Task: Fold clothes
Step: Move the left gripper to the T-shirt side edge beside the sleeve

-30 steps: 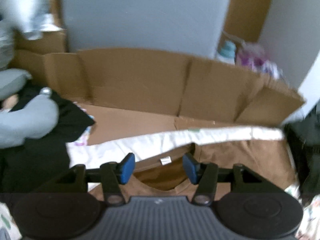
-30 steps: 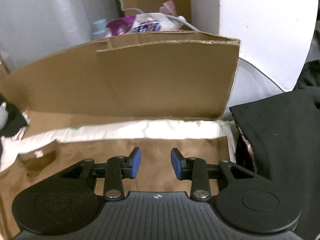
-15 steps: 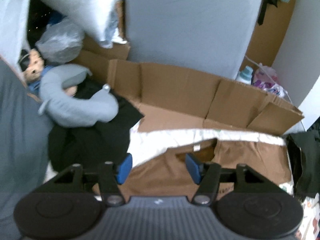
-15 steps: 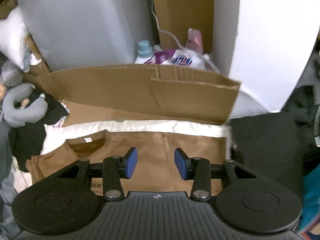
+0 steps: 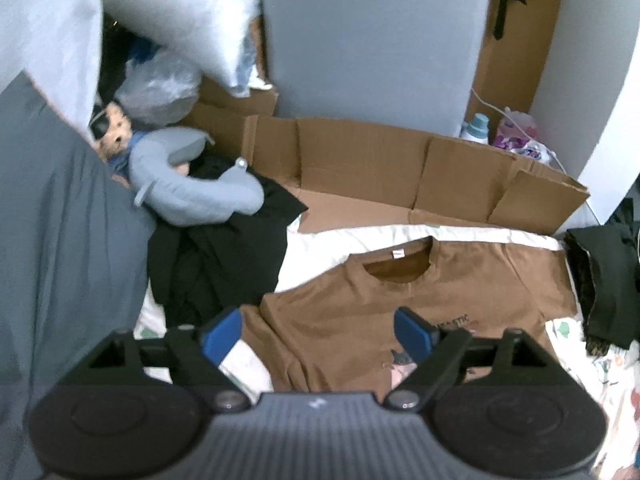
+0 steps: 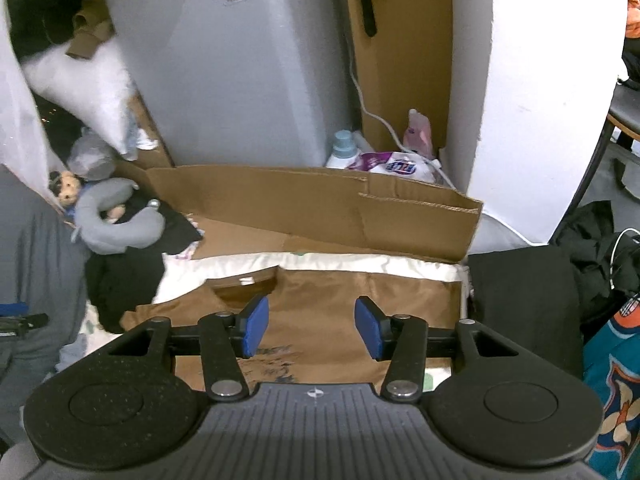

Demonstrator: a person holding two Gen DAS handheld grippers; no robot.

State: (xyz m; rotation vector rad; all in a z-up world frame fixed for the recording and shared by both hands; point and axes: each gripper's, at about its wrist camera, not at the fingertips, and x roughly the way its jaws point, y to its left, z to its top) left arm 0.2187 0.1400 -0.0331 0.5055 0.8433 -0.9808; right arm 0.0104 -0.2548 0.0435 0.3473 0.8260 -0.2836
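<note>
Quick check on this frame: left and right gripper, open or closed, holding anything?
Left gripper: open, holding nothing, above the flat brown T-shirt.
Right gripper: open, holding nothing, above the same shirt.

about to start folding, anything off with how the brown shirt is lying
Mostly flat, but the brown t-shirt is not square: its left sleeve runs off the white sheet beside the black clothes pile. Both grippers are open above it.

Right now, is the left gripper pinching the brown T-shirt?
No, the left gripper is open above the brown T-shirt, which lies flat with nothing between the blue pads.
</note>
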